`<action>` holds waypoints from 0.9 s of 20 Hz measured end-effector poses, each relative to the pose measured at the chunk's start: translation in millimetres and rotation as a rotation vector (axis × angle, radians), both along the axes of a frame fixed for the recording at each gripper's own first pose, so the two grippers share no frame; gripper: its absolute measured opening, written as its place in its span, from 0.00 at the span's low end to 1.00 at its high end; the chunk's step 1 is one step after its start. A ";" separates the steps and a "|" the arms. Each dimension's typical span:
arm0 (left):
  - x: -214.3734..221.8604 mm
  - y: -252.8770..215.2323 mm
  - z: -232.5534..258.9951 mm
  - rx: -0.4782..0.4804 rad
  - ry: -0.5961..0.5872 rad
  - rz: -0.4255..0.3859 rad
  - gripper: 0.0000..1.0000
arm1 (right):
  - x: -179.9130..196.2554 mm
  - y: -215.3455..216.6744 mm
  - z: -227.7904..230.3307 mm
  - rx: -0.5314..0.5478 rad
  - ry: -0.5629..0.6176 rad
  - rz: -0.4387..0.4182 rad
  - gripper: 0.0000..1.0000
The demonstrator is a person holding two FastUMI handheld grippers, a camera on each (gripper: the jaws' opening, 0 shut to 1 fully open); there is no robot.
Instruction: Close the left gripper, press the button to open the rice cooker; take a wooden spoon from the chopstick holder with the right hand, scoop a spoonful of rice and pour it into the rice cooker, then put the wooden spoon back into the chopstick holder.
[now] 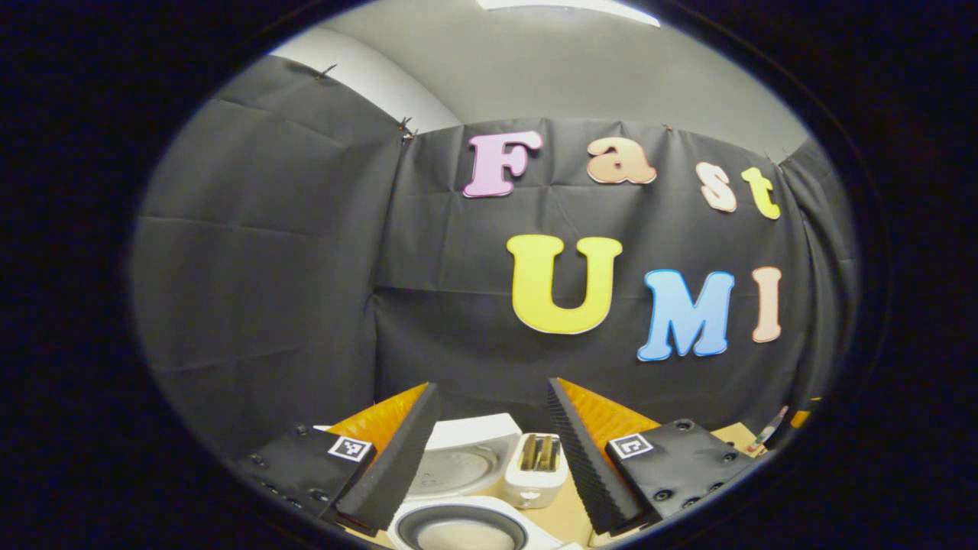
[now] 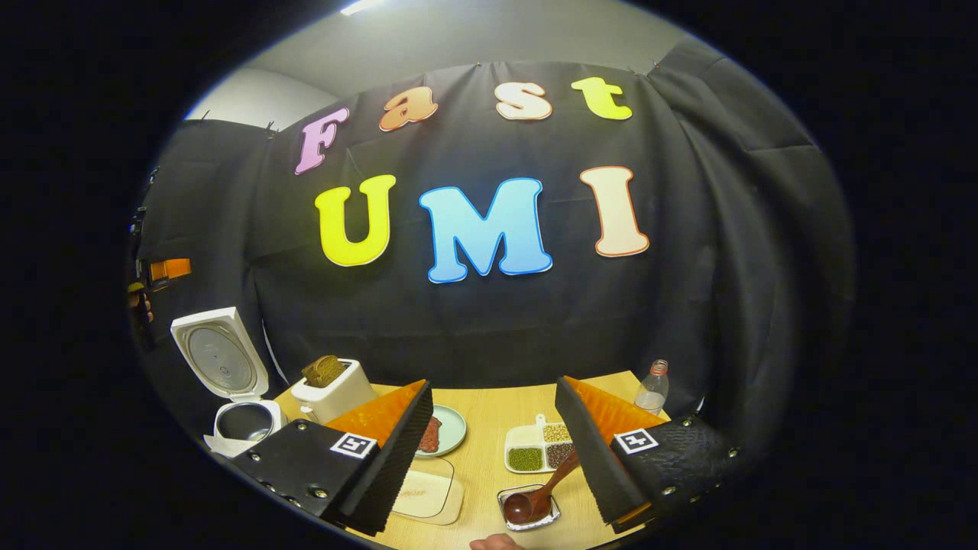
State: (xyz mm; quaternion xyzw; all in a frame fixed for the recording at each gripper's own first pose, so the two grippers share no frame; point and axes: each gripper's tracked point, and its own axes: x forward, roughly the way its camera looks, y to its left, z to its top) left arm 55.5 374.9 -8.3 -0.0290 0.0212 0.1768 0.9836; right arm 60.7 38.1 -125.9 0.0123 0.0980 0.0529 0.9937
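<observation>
Pale wooden tabletop [image 2: 489, 428] spreads under both grippers, backed by black cloth.

Nearest, in the right gripper view, our right gripper [image 2: 493, 451] hangs spread wide with nothing between its fingers. Just beyond its tips, at about 6 o'clock, a dark brown wooden spoon [image 2: 535, 496] lies with its bowl in a small square metal-rimmed dish [image 2: 529, 510], handle slanting up toward 1 o'clock. We cannot tell whether that dish holds rice. A fingertip [image 2: 495, 542] shows at the bottom edge. Farther off sit a white divided tray of green and brown beans [image 2: 539, 447], a round pale-green plate [image 2: 447, 429] with something dark red on it, and a clear plastic bottle [image 2: 652, 389] at 2 o'clock. We cannot make out a chopstick holder.

At 9 o'clock the white rice cooker [image 2: 244, 422] stands with its lid swung up, beside a white toaster with a brown slice in it [image 2: 332, 389].

In the left gripper view, our left gripper [image 1: 493, 451] is also spread open and empty, hovering above the cooker's dark inner pot.

We judge the button press done. The scoop, the pour and returning the spoon seem left to do.
</observation>
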 end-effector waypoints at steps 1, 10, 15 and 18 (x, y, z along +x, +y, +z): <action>5.8 14.8 -5.8 -0.008 0.017 0.025 0.96 | 0.7 1.5 -2.8 -0.006 0.007 0.000 0.98; 68.0 99.8 -72.4 -0.085 0.117 0.112 0.97 | 8.5 7.6 -4.0 -0.039 0.025 -0.016 0.98; 72.1 99.3 -101.7 -0.028 0.188 0.135 0.96 | 12.4 14.7 -4.7 -0.037 0.030 -0.005 0.98; 59.2 85.6 -99.3 -0.052 0.191 0.140 0.98 | 15.5 20.2 -7.3 -0.014 0.040 0.008 0.98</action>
